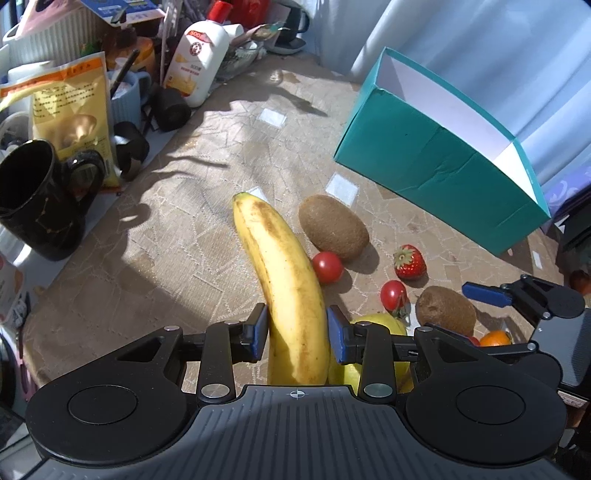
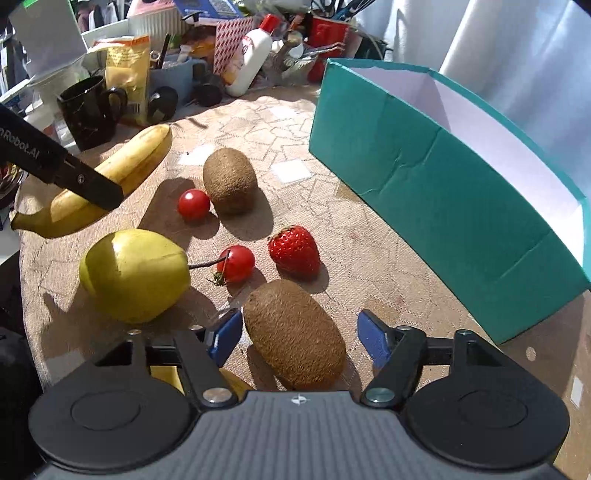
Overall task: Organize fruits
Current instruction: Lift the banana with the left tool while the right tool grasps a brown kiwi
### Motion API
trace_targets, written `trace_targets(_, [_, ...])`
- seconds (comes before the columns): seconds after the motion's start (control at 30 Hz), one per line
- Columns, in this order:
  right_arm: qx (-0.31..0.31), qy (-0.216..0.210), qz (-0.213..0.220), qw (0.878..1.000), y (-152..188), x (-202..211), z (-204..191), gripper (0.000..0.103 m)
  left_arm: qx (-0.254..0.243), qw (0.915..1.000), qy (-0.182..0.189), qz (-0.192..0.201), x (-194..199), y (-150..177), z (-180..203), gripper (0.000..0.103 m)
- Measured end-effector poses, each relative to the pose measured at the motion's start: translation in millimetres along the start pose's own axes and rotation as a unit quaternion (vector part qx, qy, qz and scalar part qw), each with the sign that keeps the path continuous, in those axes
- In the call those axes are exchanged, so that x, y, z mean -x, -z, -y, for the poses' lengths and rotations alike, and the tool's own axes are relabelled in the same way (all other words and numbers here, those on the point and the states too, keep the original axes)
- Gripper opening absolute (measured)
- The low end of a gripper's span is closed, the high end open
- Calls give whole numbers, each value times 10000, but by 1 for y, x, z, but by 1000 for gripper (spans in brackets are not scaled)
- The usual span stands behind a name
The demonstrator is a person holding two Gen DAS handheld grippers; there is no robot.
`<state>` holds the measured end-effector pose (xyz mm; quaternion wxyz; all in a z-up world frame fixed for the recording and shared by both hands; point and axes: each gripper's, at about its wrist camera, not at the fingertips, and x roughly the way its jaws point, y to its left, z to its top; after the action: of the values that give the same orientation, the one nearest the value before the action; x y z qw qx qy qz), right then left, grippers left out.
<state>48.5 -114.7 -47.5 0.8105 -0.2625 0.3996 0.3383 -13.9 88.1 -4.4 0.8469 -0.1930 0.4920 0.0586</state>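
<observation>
You have a bench (image 2: 369, 229) covered in a beige cloth with a pale angular line pattern and small white square patches. Hard sunlight falls across it and throws sharp, dark shadows over the cloth. Behind it, pale blue-white curtains (image 1: 498, 55) hang in soft folds, glowing with daylight. Along your far left edge stands a crowd of household clutter: a black mug (image 1: 33, 206) with thin gold lines, a yellow-orange packet (image 1: 70, 110), a white bottle with a red cap (image 1: 199, 59), a blue-grey ribbed mug (image 1: 127, 99), a white ribbed container (image 1: 51, 37), and a dark mug on a saucer (image 1: 291, 26) near the curtain.
</observation>
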Motion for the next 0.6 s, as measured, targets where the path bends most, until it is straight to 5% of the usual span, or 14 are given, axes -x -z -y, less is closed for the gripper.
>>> trace_targets(0.6, [-137,24,-86,9999,0,-10,0,57,-171,9997,-24,-160,-15,1,5,38])
